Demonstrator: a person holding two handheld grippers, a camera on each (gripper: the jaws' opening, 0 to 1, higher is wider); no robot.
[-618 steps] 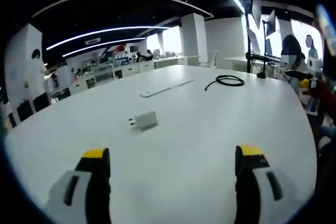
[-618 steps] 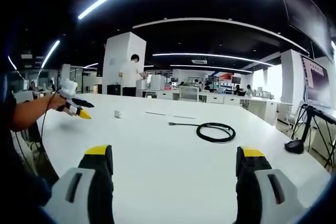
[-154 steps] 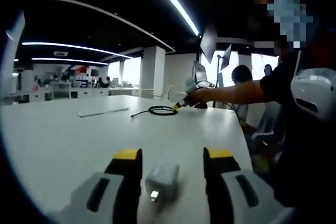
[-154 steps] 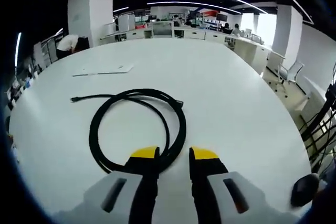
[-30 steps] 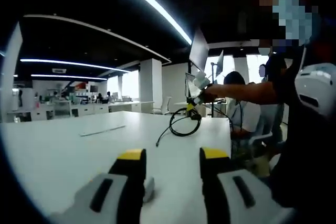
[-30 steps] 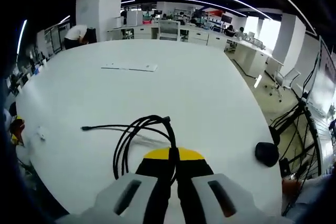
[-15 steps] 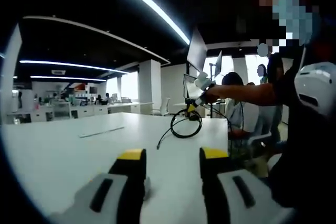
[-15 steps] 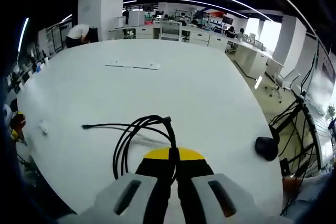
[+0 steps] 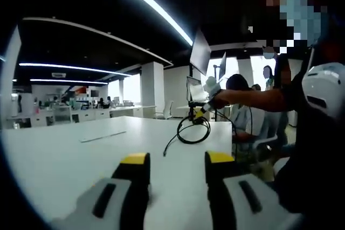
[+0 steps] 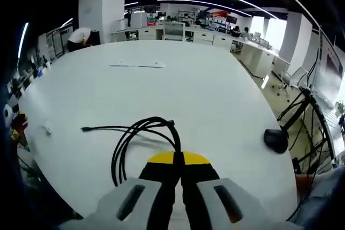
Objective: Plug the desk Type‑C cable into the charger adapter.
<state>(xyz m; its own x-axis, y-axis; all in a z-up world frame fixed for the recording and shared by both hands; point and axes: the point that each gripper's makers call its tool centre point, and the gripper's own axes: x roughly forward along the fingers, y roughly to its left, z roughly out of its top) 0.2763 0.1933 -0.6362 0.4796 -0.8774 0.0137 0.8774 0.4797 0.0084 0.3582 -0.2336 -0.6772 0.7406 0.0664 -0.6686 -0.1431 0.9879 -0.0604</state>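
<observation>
My right gripper (image 10: 178,161) is shut on a black Type-C cable (image 10: 125,152). The cable's coil hangs in loops above the white table (image 10: 205,90), and its plug end (image 10: 84,129) sticks out to the left. The small white charger adapter (image 10: 47,130) lies on the table near the left edge, beside the yellow tips of the left gripper (image 10: 18,123). In the left gripper view my left gripper (image 9: 177,160) stands open over the table (image 9: 64,154) with nothing between its jaws. Ahead and to the right, the right gripper (image 9: 201,110) holds the cable coil (image 9: 191,130) up in the air.
A thin white strip (image 10: 137,65) lies flat far across the table and is seen again as a strip (image 9: 102,136) in the left gripper view. A black round stand base (image 10: 276,139) sits by the table's right edge with a tripod beside it. The person's arm (image 9: 253,98) reaches across.
The cable coil, held in the right gripper, has drifted slightly right in the left gripper view. The adapter corner beside the left jaw has slipped out of that view.
</observation>
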